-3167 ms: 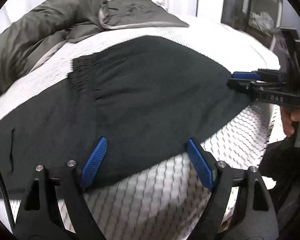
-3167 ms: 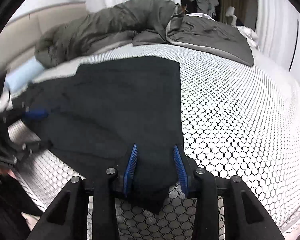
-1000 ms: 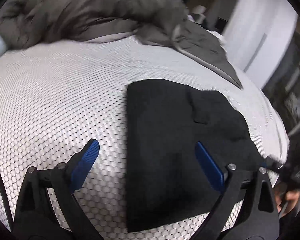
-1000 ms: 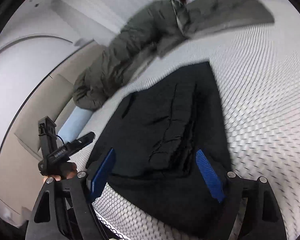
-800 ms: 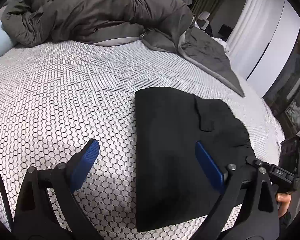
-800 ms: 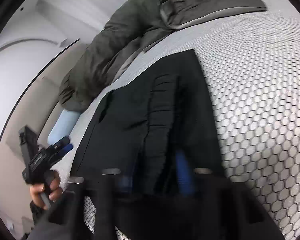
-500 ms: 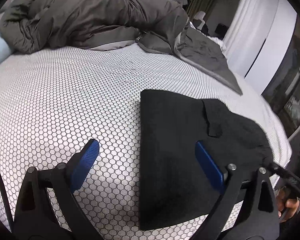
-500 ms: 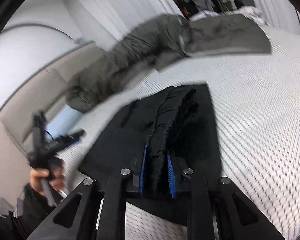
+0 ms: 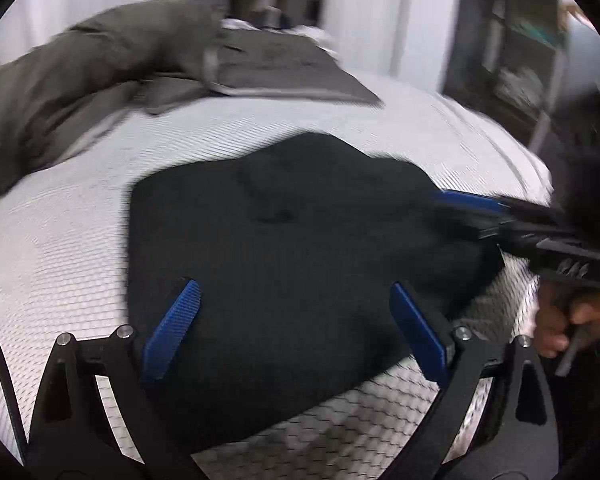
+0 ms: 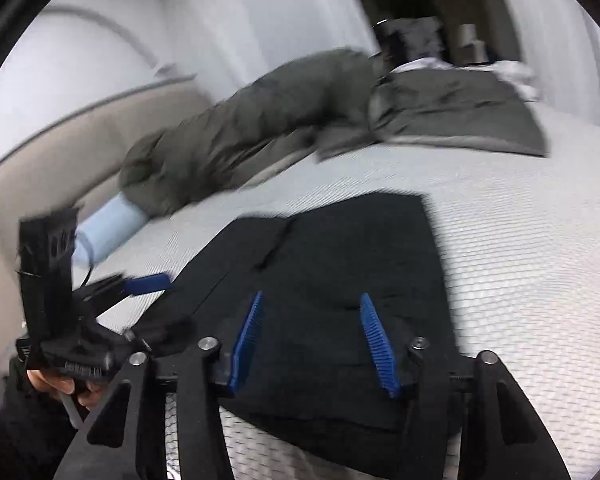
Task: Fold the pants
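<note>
**Ana:** Since half a second ago the right tongs (image 10: 308, 336) have let go; they were pinched on a bunched ridge of the pants (image 10: 340, 280), and now their blue pads stand spread with nothing between them.

**Ben:** And the left tongs (image 9: 296, 328)?

**Ana:** Wide apart too, hanging over the near edge of the cloth, gripping nothing. The pants lie flat as a compact dark block on the honeycomb-patterned bed (image 9: 60, 240), near its front edge.

**Ben:** Why there?

**Ana:** I'd judge the bare stretch of mattress gives room to fold, with the grey duvet (image 10: 260, 120) heaped well back by the headboard and the pale blue bolster (image 10: 108, 228).

**Ben:** Finished, then?

**Ana:** Probably close. Both tools point in from opposite sides, perhaps to smooth or make one more fold. Motion blur hides the finer creases.
</note>
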A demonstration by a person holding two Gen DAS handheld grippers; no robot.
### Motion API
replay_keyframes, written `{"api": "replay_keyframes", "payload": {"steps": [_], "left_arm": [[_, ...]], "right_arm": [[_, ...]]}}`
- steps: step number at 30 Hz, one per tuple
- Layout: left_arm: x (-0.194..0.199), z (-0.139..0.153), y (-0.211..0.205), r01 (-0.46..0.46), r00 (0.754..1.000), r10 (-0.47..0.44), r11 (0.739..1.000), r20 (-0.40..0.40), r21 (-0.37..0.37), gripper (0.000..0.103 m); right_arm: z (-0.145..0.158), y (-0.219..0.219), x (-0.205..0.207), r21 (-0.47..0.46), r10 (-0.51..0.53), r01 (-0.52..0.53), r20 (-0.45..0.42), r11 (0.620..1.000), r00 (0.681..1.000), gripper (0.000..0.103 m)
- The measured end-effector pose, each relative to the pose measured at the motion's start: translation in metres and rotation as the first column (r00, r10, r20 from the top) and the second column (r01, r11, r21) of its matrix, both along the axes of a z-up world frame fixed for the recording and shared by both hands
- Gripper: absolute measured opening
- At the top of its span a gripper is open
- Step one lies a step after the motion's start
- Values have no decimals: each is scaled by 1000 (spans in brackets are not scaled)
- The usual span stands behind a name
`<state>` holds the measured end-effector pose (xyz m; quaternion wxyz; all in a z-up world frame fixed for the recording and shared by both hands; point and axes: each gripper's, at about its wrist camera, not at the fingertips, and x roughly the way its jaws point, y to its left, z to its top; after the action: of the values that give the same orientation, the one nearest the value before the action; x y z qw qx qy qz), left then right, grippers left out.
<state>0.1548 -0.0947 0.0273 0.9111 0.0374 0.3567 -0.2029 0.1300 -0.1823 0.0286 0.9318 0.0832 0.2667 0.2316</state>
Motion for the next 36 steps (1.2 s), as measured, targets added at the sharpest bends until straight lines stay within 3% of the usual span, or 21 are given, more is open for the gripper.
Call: {"api": "replay_keyframes", "payload": {"steps": [1,3,5,9,12,15,17,19,23,24,26,30,32,34,36], "left_arm": [[1,-8,-7,19,1000,-19,999,-17,39,80],[7,-22,-15,31,998,-25,993,-53,110,73],[9,-28,-10,46,998,-40,993,-57,106,70],[4,-25,24,-11,998,16,996,-57,88,66],[2,-29,38,-31,997,36,998,-66,63,67],[5,-25,40,-55,996,60,995,-65,78,67],[-2,-13,39,-52,997,57,996,-57,78,65],[-12,4,40,-17,1000,17,999,4,38,65],[13,14,38,-22,999,21,999,29,37,65],[23,10,36,-26,1000,26,999,12,44,62],[49,-6,34,-34,997,37,998,-63,50,41],[69,-19,33,10,992,-4,999,-126,44,34],[70,-18,40,9,991,-6,1000,-135,23,33],[71,-18,49,-35,991,40,998,-130,43,24],[69,-18,60,-56,989,59,998,-136,23,24]], "right_arm": [[-5,15,4,-37,36,-36,-15,999,999,48],[-21,36,14,-116,69,-77,-72,990,995,48],[-36,53,30,-192,37,-59,-114,980,993,41],[-37,51,22,-386,-61,44,-32,921,998,38],[-41,27,11,-375,-65,49,-30,926,997,37],[-44,33,12,-397,-74,65,-7,916,997,41],[-38,31,9,-351,-52,48,-2,935,999,46],[-25,33,3,-257,2,-2,0,966,1000,46],[-12,47,15,-219,43,-45,-14,975,999,47],[-12,56,26,-227,46,-53,-35,972,998,47],[-16,71,42,-249,47,-64,-72,966,996,47],[-34,104,70,-406,34,-95,-154,909,987,46],[-32,101,69,-455,22,-84,-139,887,990,46],[-32,78,65,-520,-71,4,-109,854,992,43],[-33,54,62,-481,-61,-7,-125,876,990,38]]}}
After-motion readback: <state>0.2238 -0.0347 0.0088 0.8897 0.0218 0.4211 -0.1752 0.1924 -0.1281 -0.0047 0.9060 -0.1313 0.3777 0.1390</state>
